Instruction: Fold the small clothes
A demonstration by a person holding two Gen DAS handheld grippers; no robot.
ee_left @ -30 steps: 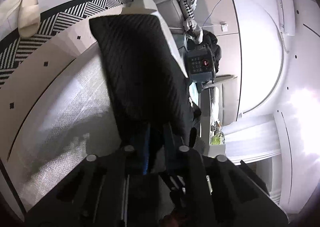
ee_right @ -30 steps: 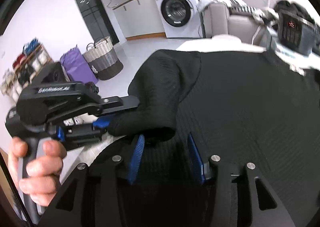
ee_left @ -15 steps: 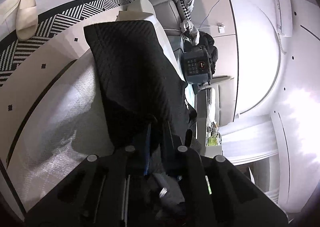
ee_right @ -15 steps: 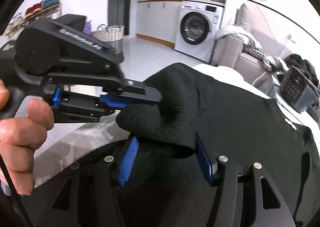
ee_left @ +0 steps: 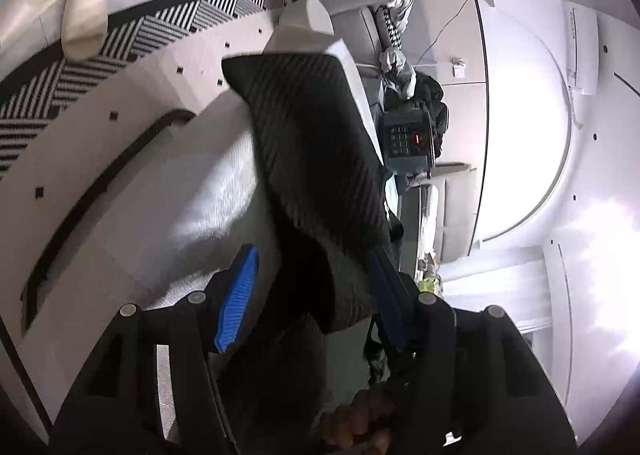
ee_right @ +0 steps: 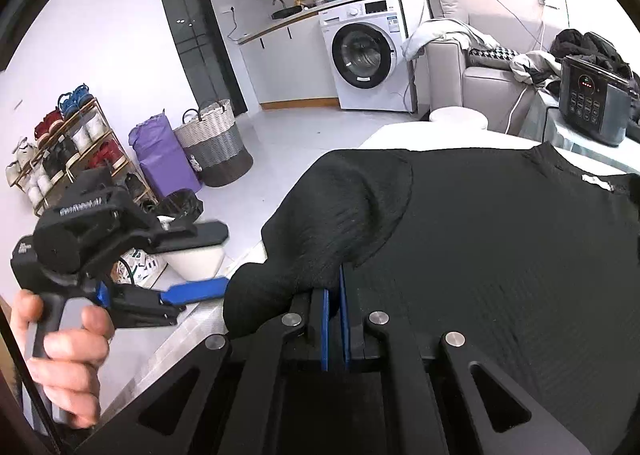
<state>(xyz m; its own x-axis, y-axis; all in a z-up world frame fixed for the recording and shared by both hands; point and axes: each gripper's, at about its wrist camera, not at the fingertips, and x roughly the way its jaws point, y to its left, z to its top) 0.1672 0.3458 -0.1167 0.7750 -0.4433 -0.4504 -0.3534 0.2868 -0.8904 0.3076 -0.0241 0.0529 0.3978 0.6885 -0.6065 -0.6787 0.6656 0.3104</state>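
A black ribbed garment (ee_right: 500, 239) lies spread on a pale table (ee_right: 180, 339); it also shows in the left wrist view (ee_left: 316, 143). My right gripper (ee_right: 335, 295) is shut on a bunched fold of the garment at its near left edge. My left gripper (ee_left: 308, 287) is open, its blue pads apart, with the cloth fold lying loose between them. In the right wrist view the left gripper (ee_right: 208, 255) sits just left of the garment, jaws apart, held by a hand.
A dark appliance with a keypad (ee_right: 592, 103) stands at the far right of the table. A sofa (ee_right: 480, 67), a washing machine (ee_right: 364, 55), baskets (ee_right: 212, 143) and a shoe rack (ee_right: 60, 147) stand beyond. A patterned rug (ee_left: 120, 51) and slippers (ee_left: 80, 11) lie on the floor.
My left gripper has opened and let go of the garment's fold. My right gripper has closed on that fold. The left gripper has drawn back a little to the left.
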